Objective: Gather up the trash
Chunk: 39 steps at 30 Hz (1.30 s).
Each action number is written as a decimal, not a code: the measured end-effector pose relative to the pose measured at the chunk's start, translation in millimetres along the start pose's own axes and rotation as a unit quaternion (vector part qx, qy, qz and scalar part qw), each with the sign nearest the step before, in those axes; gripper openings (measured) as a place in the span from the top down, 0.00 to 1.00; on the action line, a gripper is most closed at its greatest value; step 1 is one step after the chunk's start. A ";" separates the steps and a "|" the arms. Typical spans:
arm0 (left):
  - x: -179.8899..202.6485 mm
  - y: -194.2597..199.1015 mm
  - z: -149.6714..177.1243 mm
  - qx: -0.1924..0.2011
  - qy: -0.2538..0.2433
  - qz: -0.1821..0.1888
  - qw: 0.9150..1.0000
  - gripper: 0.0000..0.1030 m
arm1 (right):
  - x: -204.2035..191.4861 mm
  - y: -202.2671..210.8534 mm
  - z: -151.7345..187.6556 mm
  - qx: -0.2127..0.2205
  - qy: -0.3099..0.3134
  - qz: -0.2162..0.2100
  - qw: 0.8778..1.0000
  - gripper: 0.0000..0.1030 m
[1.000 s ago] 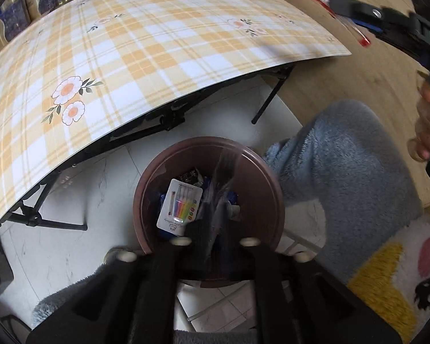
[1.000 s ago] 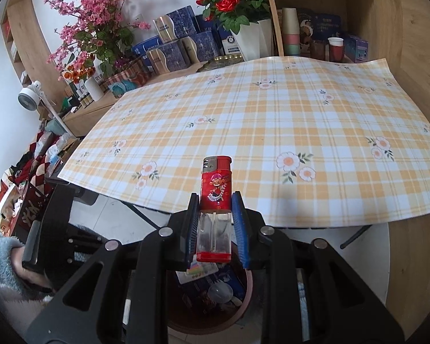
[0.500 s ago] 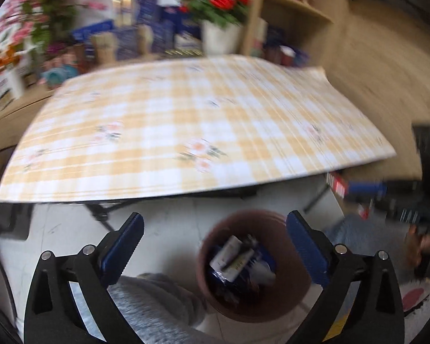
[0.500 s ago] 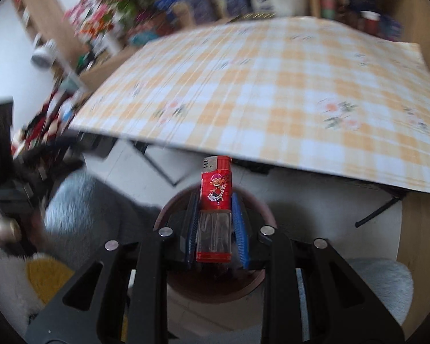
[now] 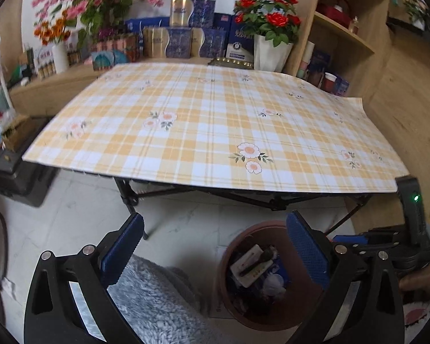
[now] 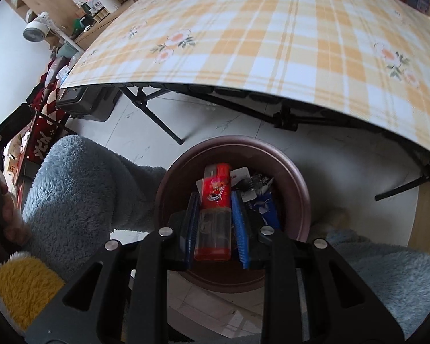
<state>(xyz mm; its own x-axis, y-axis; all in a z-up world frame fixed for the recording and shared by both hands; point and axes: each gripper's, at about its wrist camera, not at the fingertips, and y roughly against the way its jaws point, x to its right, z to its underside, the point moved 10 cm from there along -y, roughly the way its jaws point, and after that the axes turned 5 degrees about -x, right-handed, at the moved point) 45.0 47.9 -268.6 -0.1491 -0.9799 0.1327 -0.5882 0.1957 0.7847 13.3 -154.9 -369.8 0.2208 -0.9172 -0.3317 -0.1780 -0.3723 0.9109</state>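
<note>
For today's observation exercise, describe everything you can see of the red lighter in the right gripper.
The lighter is a small plastic one: an opaque red upper half with a printed cartoon label and a red cap, and a clear lower tank with a red base. The right gripper is shut on it, its blue pads pressing the two sides of the tank. It points forward and down, over the open brown bin of trash on the floor, and touches nothing else.

My table [image 5: 215, 132] wears an orange-and-white plaid cloth [image 5: 286, 143] printed with flowers, and I see only that cloth on top. On the pale tiled floor [image 5: 80, 215] just before it stands my brown bin [image 6: 298, 189] of trash.
</note>
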 end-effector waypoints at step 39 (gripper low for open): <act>102.2 148.2 -176.3 0.185 -0.130 -0.017 0.974 0.06 | -13.1 300.8 -120.2 0.327 0.032 0.133 0.935 0.06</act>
<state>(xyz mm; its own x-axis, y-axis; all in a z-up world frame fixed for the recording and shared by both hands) 82.7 -30.0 -32.0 -0.2930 -0.9523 -0.0850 -0.8352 0.2116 0.5077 72.1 -237.7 -61.9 0.1377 -0.9872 -0.0806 -0.7791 -0.1582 0.6066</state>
